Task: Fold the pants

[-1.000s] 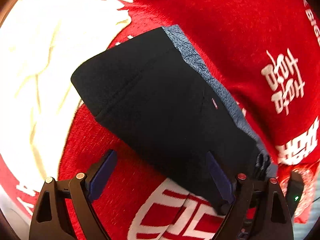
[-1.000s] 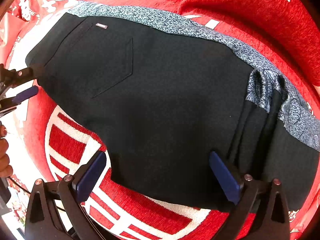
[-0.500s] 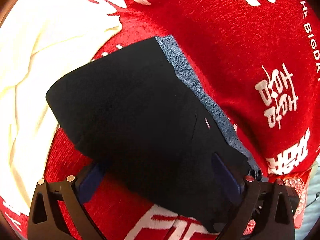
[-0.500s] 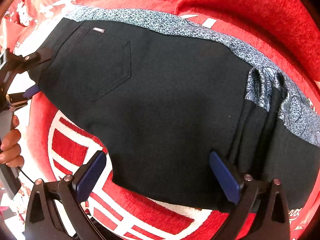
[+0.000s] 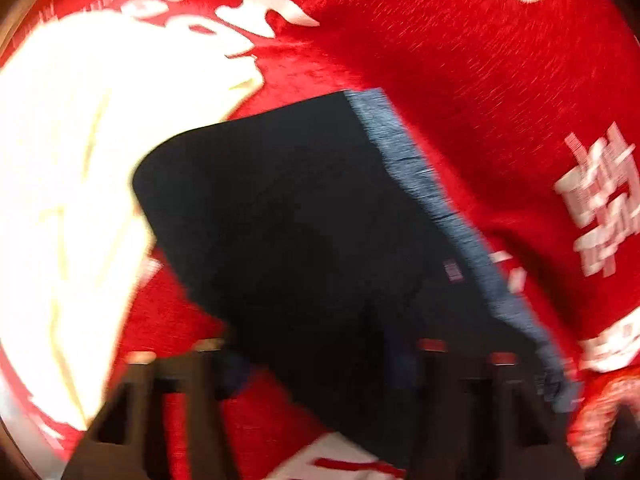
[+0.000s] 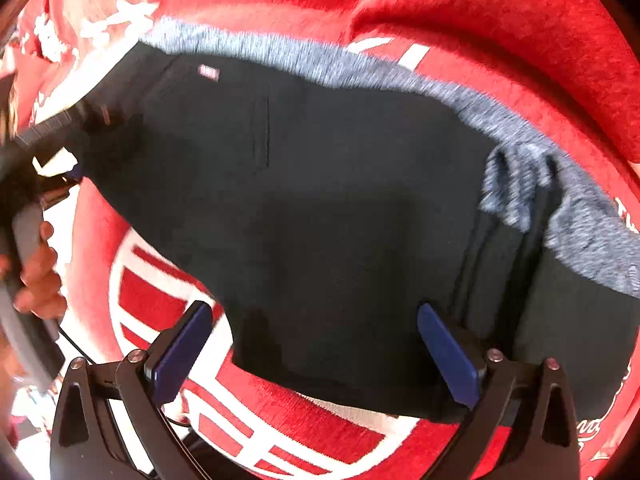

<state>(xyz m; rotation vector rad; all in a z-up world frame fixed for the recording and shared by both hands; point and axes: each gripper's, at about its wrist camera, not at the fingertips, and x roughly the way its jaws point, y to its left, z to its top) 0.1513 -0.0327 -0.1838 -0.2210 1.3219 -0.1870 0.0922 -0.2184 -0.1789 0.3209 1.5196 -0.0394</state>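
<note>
On the red blanket (image 6: 500,52) with white lettering lie the black pants (image 6: 340,208), folded into a compact dark slab; taken as landmark for all positions below. A blue-grey patterned band (image 6: 328,60) runs along the far edge of the pants, and a small red-white label (image 6: 209,72) sits just inside that band, near the far left corner in the right wrist view. A pocket seam shows faintly right of the label.

Right gripper (image 6: 316,354): jaws wide, blue pads (image 6: 446,354) straddling the near edge of the pants. Nothing is pinched between them; whether the pads touch the cloth cannot be told.

Left gripper (image 5: 316,364): view heavily blurred by motion. It is at the near edge of the pants in its own view, and in the right wrist view it sits at their left end (image 6: 60,148). Jaws are closing, with the pants' edge between them. Whether the pads already press on the cloth cannot be told through the blur. A hand (image 6: 38,272) grips its handle, left of the pants.

A pale cream cloth (image 5: 68,184) lies on the blanket beside the pants' left end, just touching their corner in the left wrist view.

Bunched folds (image 6: 516,184) of patterned and black cloth stand at the pants' right end.
</note>
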